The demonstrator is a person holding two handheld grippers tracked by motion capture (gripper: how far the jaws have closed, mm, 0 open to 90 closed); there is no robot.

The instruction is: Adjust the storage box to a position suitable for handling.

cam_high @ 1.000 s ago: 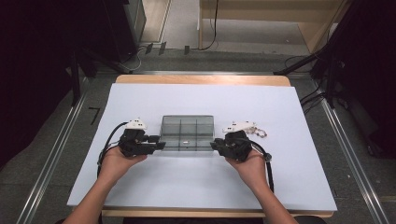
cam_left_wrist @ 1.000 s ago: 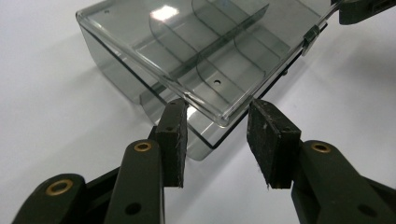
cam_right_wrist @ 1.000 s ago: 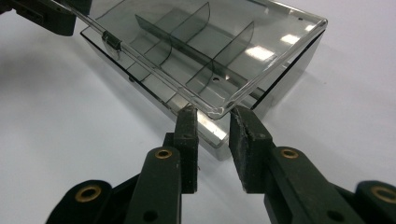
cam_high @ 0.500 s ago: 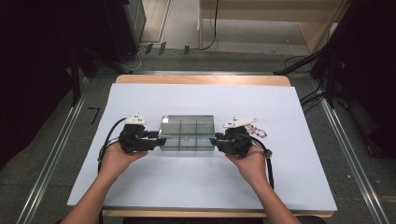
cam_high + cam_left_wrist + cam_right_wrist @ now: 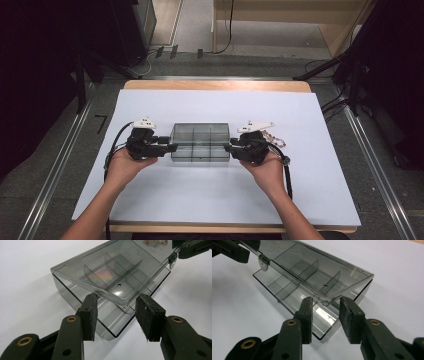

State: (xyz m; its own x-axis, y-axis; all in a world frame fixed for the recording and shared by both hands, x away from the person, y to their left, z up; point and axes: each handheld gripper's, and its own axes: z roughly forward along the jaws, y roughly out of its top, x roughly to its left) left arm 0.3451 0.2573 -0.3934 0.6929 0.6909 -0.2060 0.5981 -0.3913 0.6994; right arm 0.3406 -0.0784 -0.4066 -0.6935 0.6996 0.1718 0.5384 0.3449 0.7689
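A smoky clear plastic box with inner dividers sits mid-table on the white sheet. Its lid is tilted up off the base. My left gripper is at the box's left end and my right gripper at its right end. In the left gripper view my jaws stand apart with the lid's corner between them and a gap beside each pad. The right gripper view has the same: jaws apart around the lid's other corner. Both pairs of jaws have just been opening.
The white sheet covers a wooden table with metal rails on both sides. Small pale brown bits lie just right of the right gripper. Cables trail from both grippers toward the person's forearms. Dark stands flank the table.
Both hands stay at the box's ends, having shifted only slightly. The box has not moved.
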